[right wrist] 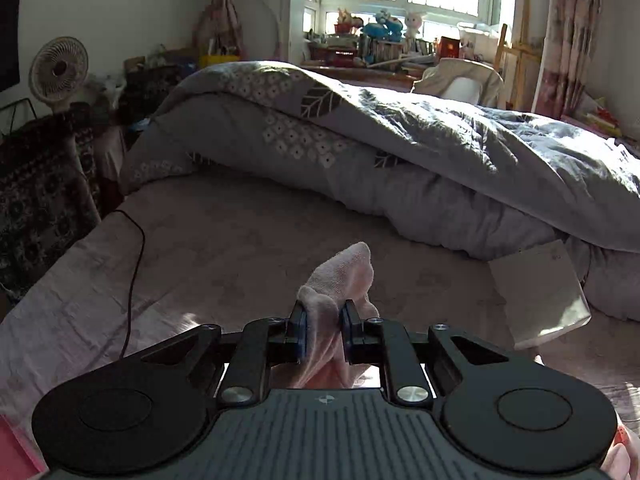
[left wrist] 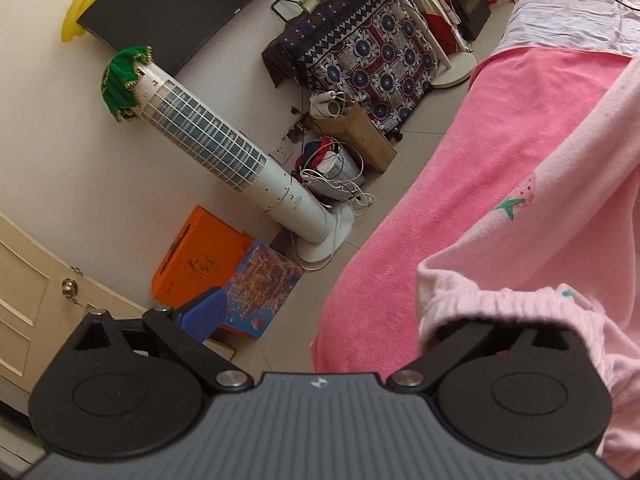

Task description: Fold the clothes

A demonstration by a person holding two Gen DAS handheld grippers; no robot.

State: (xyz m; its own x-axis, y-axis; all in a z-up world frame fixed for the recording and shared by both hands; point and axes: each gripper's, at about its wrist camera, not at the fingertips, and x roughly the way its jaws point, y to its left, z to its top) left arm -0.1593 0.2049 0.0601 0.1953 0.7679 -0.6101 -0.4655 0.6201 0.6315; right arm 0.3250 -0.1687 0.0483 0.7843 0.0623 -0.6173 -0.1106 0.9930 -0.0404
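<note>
Pink garment [right wrist: 340, 280] above rumpled bed [right wrist: 224, 248]

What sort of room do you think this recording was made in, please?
Most likely a lived-in home bedroom: a bed with a rumpled grey duvet, a tower fan by the wall, and soft toys on the windowsill.
</note>
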